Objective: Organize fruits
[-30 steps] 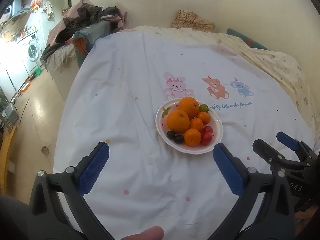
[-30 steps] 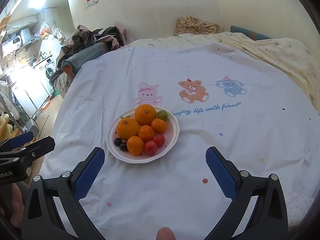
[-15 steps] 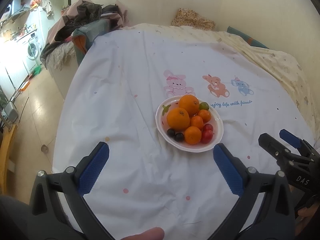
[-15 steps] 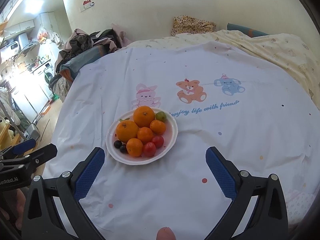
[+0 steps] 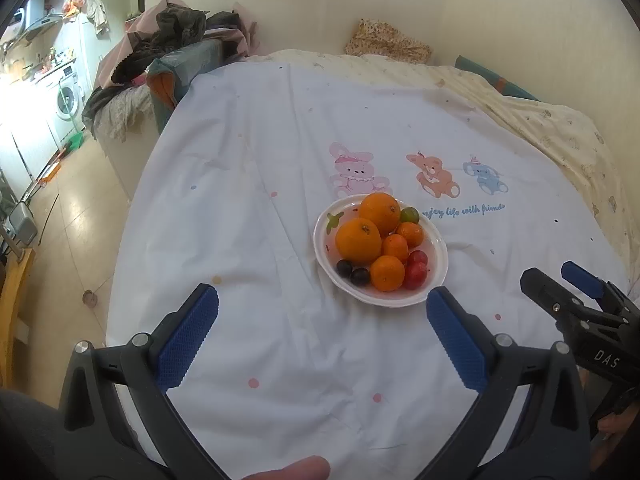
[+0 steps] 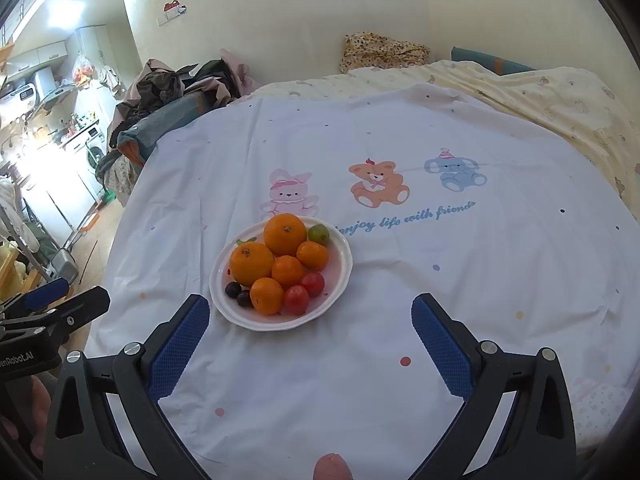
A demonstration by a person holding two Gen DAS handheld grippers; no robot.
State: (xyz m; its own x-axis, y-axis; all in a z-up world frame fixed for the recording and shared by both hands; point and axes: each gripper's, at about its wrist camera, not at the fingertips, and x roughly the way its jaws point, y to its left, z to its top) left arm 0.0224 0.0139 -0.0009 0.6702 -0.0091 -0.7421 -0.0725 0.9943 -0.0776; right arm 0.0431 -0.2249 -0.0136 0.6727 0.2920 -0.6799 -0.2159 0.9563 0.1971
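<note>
So the biggest thing here is the white sheet (image 6: 400, 300) with the bunny, bear and elephant print, spread over what looks like a bed, and it's a soft, slightly wrinkled base. Sitting on it, near the bunny, is the white plate (image 6: 344, 276) heaped with all the fruit. Left claw (image 5: 322, 334) and right claw (image 6: 310, 346) both hang just short of the plate, jaws spread wide, nothing pinched. On the plate: two big oranges (image 6: 285, 234) at the back, three small mandarins (image 6: 267, 295) stacked against them, two red cherry tomatoes (image 6: 296, 299) on the right side, two dark grapes (image 6: 233, 289) at the left front edge, one green grape (image 6: 318, 234) at the back. My worry is that the pile is packed tight, so pulling one mandarin could send its neighbours rolling, and the grapes sit right by the rim. Pressing down on that soft bedding could also tip the plate. Tomatoes and grapes look squishy, so a hard squeeze probably bursts them.
</note>
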